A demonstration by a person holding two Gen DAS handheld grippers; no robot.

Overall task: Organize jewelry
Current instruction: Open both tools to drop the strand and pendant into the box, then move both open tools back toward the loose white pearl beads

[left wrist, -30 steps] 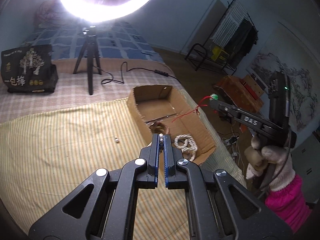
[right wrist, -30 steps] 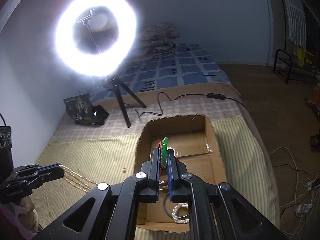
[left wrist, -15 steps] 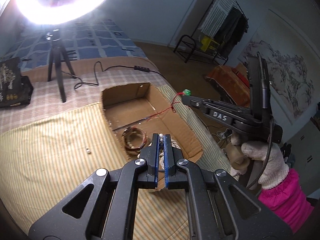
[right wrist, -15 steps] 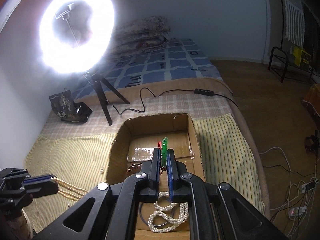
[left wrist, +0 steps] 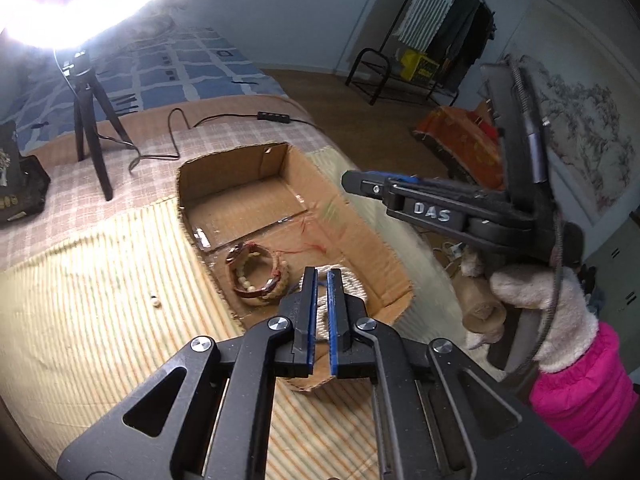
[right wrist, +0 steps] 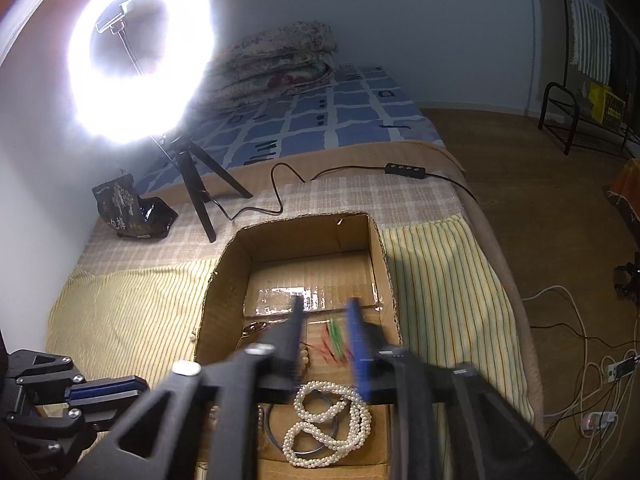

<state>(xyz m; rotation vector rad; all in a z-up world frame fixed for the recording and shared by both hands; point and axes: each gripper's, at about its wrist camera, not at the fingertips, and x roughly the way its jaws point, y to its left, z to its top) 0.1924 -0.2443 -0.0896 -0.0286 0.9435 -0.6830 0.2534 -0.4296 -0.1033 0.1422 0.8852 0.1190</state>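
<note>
An open cardboard box (left wrist: 352,224) (right wrist: 224,280) sits on the striped bed cover. Inside lie a pile of bracelets (left wrist: 258,276), a white pearl necklace (right wrist: 328,420) and a red-string green pendant (right wrist: 334,340), blurred in mid-fall. My right gripper (right wrist: 325,312) is open over the box, just above the pendant; it also shows in the left wrist view (left wrist: 360,184). My left gripper (left wrist: 322,280) hovers over the box's near end, jaws slightly apart and empty; it shows in the right wrist view (right wrist: 100,390).
A loose pearl bead (left wrist: 154,301) lies on the cover left of the box. A ring light on a tripod (right wrist: 192,184) and a black bag (right wrist: 132,208) stand beyond the box. A cable with a switch (right wrist: 400,168) runs across the bed.
My right gripper opened and let go of the green pendant, which drops into the box. My left gripper released the pearl strands and moved over the box.
</note>
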